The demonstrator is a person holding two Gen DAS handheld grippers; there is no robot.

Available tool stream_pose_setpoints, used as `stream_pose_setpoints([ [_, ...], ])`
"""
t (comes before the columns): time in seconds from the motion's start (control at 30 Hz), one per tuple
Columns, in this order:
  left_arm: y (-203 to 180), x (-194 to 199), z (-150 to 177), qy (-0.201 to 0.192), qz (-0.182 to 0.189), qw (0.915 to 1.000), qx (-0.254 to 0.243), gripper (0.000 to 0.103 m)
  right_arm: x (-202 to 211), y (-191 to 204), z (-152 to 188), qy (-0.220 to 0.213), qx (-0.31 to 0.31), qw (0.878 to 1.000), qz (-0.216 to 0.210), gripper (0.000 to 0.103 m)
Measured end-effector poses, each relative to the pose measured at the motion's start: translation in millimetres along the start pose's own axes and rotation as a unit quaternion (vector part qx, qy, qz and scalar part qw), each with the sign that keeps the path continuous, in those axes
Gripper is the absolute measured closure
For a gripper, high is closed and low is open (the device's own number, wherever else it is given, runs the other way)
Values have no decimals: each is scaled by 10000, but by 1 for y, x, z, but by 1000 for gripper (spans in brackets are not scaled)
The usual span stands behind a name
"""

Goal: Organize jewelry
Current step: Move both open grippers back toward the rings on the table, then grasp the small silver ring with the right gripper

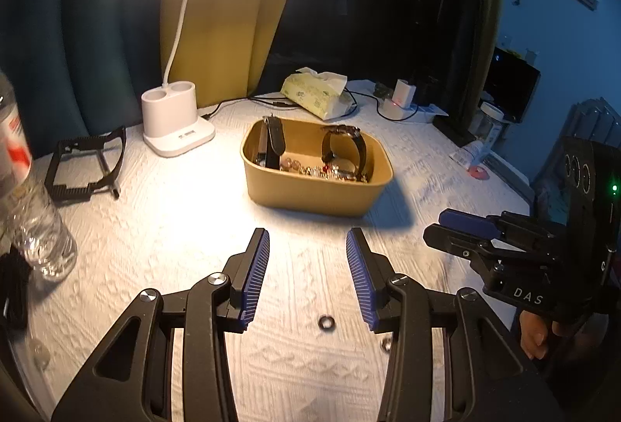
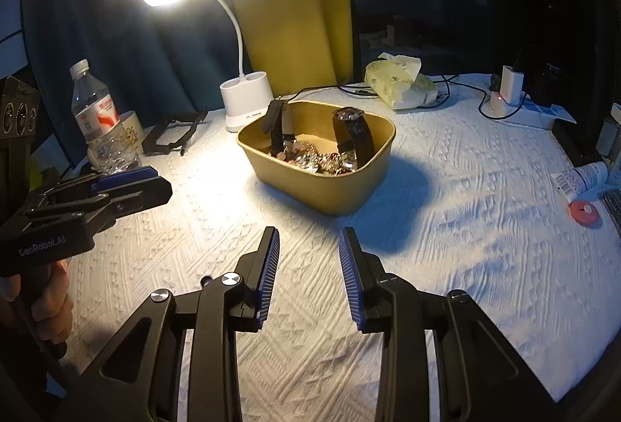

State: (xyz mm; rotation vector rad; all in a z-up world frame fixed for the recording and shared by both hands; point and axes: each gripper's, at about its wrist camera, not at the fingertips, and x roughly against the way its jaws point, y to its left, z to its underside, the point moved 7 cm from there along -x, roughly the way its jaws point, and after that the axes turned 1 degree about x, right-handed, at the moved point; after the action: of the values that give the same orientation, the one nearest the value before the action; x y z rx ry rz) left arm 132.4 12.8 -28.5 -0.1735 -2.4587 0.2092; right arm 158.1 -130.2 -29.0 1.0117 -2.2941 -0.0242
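Observation:
A tan box (image 1: 310, 191) (image 2: 330, 189) stands mid-table holding two dark-strapped watches (image 1: 345, 146) (image 2: 355, 136) and a heap of beads and small jewelry (image 1: 322, 171) (image 2: 318, 160). My left gripper (image 1: 307, 239) is open and empty, short of the box. A small dark ring (image 1: 326, 322) lies on the cloth between its fingers; a second ring (image 1: 385, 344) peeks out by the right finger. My right gripper (image 2: 308, 235) is open with nothing between its pads, also short of the box. Each gripper shows in the other's view, my right gripper (image 1: 446, 224) and my left gripper (image 2: 155, 181), both hand-held.
A lit white desk lamp (image 1: 174, 119) (image 2: 244, 103) stands behind the box. A water bottle (image 1: 27, 189) (image 2: 97, 115), a mug (image 2: 130, 134) and a black frame (image 1: 85, 162) are at the left. A tissue pack (image 1: 314, 94) (image 2: 403, 82), cables, a charger (image 2: 504, 88) and a red disc (image 2: 584, 212) lie to the right.

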Motion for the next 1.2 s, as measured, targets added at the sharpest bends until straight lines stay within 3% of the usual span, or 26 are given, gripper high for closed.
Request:
stream_pose_setpoints([
  [0.77, 15, 27, 74, 242, -43, 9995, 186, 59, -8, 47, 68, 486, 102, 9985, -223, 71],
  [1.07, 24, 26, 80, 303, 23, 9986, 443, 59, -17, 63, 73, 575, 409, 9973, -211, 71],
  [1.2, 25, 25, 80, 337, 47, 9982, 492, 59, -20, 59, 71, 544, 447, 9975, -37, 86],
])
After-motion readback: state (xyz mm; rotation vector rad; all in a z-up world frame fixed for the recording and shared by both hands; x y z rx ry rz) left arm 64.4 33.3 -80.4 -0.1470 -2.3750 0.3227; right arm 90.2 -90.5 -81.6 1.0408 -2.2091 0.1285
